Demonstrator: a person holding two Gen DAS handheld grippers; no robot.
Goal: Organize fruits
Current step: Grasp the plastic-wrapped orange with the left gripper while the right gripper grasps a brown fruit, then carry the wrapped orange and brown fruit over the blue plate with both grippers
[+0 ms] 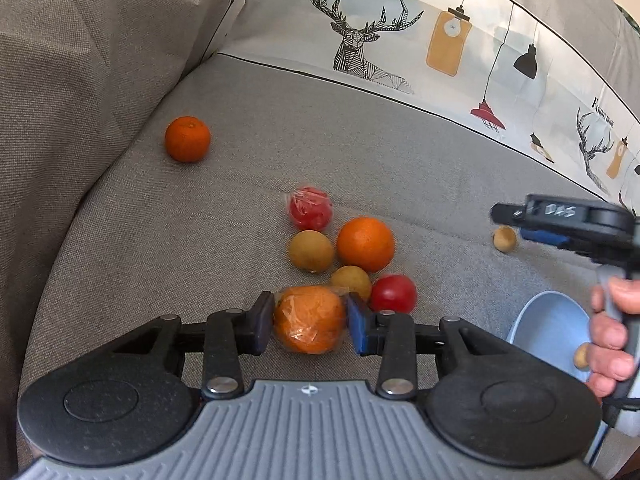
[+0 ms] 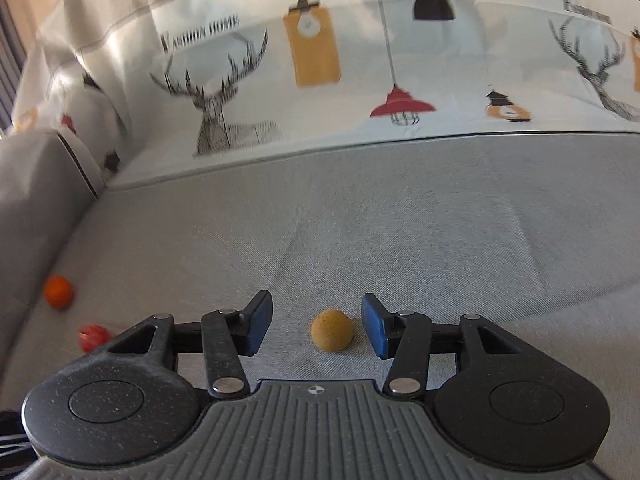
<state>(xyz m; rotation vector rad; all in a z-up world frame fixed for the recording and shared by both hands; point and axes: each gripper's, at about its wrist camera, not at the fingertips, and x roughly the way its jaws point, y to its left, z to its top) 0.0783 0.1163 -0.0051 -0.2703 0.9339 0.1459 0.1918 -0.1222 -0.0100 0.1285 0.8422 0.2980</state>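
Note:
My left gripper (image 1: 309,320) is shut on a plastic-wrapped orange (image 1: 310,319) at the near edge of a fruit cluster on the grey sofa seat. Behind it lie a red fruit (image 1: 393,293), two tan round fruits (image 1: 311,251) (image 1: 351,281), a bare orange (image 1: 365,244) and a wrapped red fruit (image 1: 310,209). A lone orange (image 1: 187,138) sits far left. My right gripper (image 2: 317,328) is open around a small tan fruit (image 2: 332,329) lying on the seat; it also shows in the left wrist view (image 1: 505,239).
A light blue bowl (image 1: 548,330) with a small tan fruit (image 1: 582,356) inside sits at right, partly behind the hand. A printed cloth (image 1: 400,40) covers the sofa back. A grey cushion (image 1: 80,80) rises at left. An orange (image 2: 59,291) and a red fruit (image 2: 93,336) show at the right wrist view's left.

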